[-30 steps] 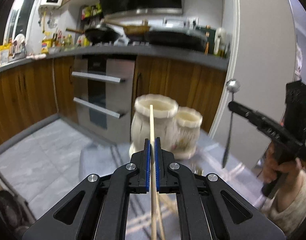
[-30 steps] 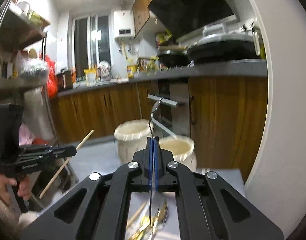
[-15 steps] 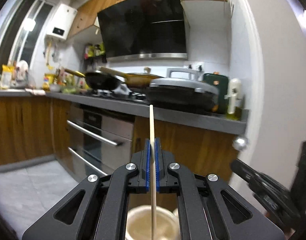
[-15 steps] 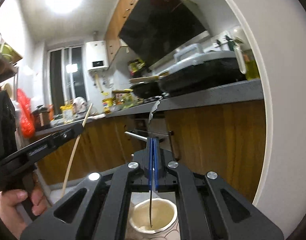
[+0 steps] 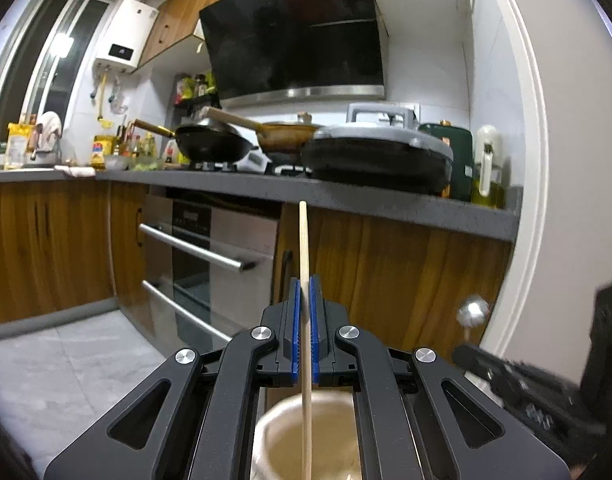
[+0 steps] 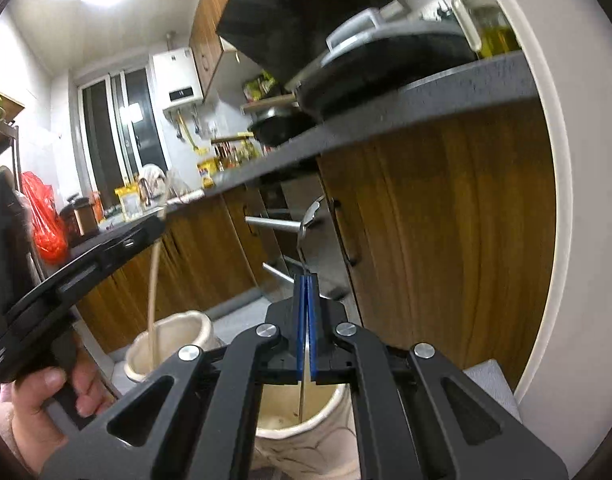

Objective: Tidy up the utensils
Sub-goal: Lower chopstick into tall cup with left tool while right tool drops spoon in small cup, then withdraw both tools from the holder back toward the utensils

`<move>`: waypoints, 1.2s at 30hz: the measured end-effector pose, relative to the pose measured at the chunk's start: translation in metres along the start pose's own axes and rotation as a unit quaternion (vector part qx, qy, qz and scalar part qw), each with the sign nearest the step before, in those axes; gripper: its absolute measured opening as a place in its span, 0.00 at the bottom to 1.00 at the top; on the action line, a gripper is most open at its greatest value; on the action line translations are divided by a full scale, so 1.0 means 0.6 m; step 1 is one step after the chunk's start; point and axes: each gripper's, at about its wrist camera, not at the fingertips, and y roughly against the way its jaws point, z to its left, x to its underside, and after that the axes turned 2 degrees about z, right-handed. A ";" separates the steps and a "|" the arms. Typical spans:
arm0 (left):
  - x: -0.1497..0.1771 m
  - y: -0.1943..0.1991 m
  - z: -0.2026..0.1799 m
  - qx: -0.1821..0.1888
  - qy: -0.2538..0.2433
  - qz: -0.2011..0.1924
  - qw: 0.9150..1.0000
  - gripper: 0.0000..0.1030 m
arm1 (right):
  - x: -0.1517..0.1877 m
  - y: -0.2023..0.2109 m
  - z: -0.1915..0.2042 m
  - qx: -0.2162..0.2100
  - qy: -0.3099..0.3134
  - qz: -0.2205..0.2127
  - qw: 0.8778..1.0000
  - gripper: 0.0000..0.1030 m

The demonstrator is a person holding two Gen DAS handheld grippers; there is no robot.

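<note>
Gripping slim wooden chopstick (image 5: 304,248) over round cream jar (image 5: 306,436).

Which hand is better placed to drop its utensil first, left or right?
Roughly even, slight edge left. Left tongs hold the chopstick upright, its lower end already inside the cream holder. Right tongs' spoon tip also sits inside its own holder.
</note>
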 end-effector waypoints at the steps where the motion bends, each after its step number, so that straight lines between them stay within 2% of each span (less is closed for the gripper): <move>1: 0.008 0.006 0.001 -0.002 -0.003 0.007 1.000 0.05 | 0.002 -0.005 -0.002 0.002 -0.002 0.009 1.000 0.01; 8: 0.044 0.022 0.007 -0.010 -0.007 0.061 0.998 0.05 | 0.010 -0.022 0.002 0.013 0.006 0.042 0.999 0.01; 12: 0.053 0.020 0.004 -0.020 -0.018 0.073 0.997 0.05 | 0.015 -0.024 -0.001 0.018 0.004 0.050 0.999 0.01; 17: 0.056 0.028 0.006 -0.023 -0.015 0.076 0.997 0.16 | 0.016 -0.021 -0.001 0.022 0.007 0.049 0.999 0.05; 18: 0.056 0.031 0.006 -0.027 -0.016 0.078 0.996 0.18 | 0.016 -0.021 0.001 0.022 0.007 0.049 0.999 0.08; 20: 0.057 0.037 0.008 -0.027 -0.014 0.082 0.996 0.22 | 0.015 -0.017 0.000 0.019 0.002 0.046 0.999 0.34; 21: 0.057 0.043 0.009 -0.031 -0.013 0.081 0.996 0.31 | 0.011 -0.017 0.000 0.018 -0.001 0.045 0.999 0.39; 24: 0.060 0.068 0.007 -0.042 -0.016 0.074 0.996 0.49 | 0.009 0.002 -0.002 0.018 -0.003 0.039 0.999 0.45; 26: 0.063 0.085 0.006 -0.049 -0.020 0.075 0.996 0.53 | 0.007 0.021 -0.003 0.022 -0.002 0.035 0.999 0.59; 27: 0.063 0.091 0.005 -0.051 -0.022 0.076 0.996 0.54 | 0.005 0.029 -0.003 0.019 -0.002 0.035 0.999 0.61; 30: 0.070 0.122 0.002 -0.063 -0.024 0.076 0.995 0.81 | 0.004 0.057 0.003 0.015 0.003 0.035 0.999 0.75; 32: 0.076 0.141 -0.001 -0.063 -0.028 0.073 0.995 0.84 | 0.007 0.075 0.008 0.006 0.008 0.033 0.999 0.86; 35: 0.089 0.162 -0.007 -0.070 -0.036 0.075 0.994 0.88 | 0.019 0.108 0.018 0.004 0.024 0.031 0.999 0.95; 36: 0.096 0.170 -0.008 -0.070 -0.036 0.078 0.994 0.88 | 0.023 0.116 0.020 0.006 0.027 0.029 0.999 0.95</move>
